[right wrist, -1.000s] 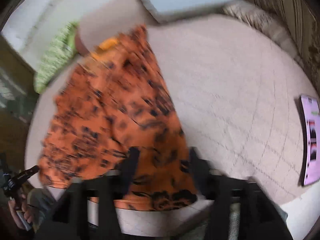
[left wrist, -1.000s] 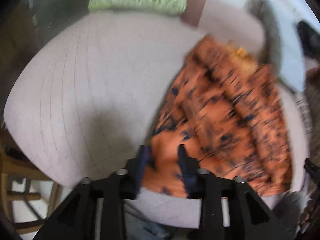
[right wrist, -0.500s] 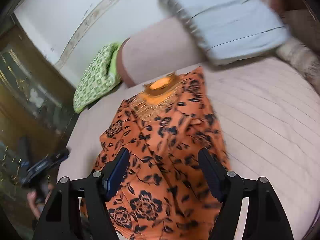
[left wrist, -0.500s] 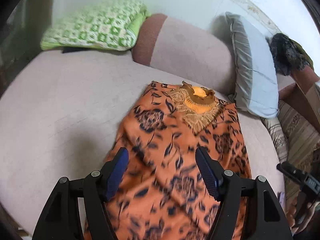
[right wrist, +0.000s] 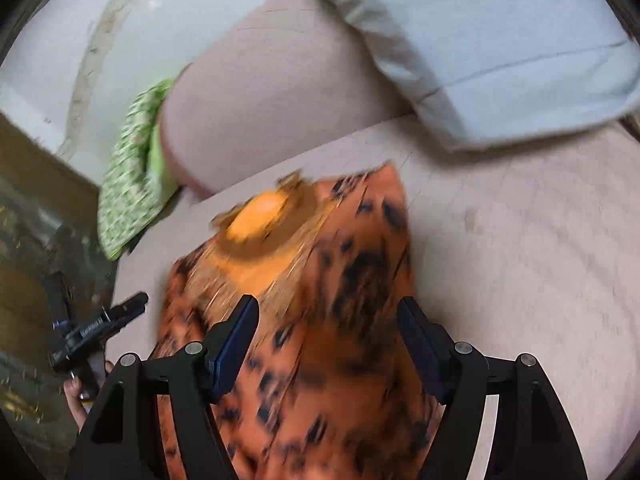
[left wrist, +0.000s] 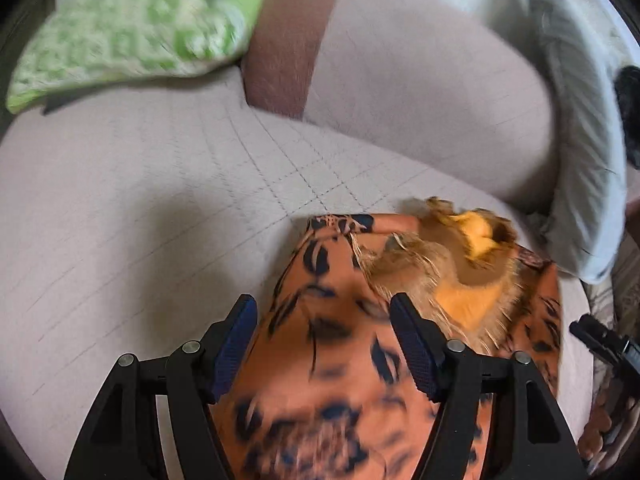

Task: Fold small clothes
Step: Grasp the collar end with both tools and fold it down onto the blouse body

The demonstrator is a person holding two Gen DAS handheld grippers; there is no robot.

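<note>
The orange floral-print top [left wrist: 340, 360] lies on the quilted bed [left wrist: 140, 220], neckline toward the pillows. The left gripper [left wrist: 323, 320] and right gripper [right wrist: 328, 320] hover over it, fingers spread wide, holding nothing.

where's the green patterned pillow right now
The green patterned pillow lies at the left wrist view's upper left, against the pink bolster, beyond the orange garment.
</note>
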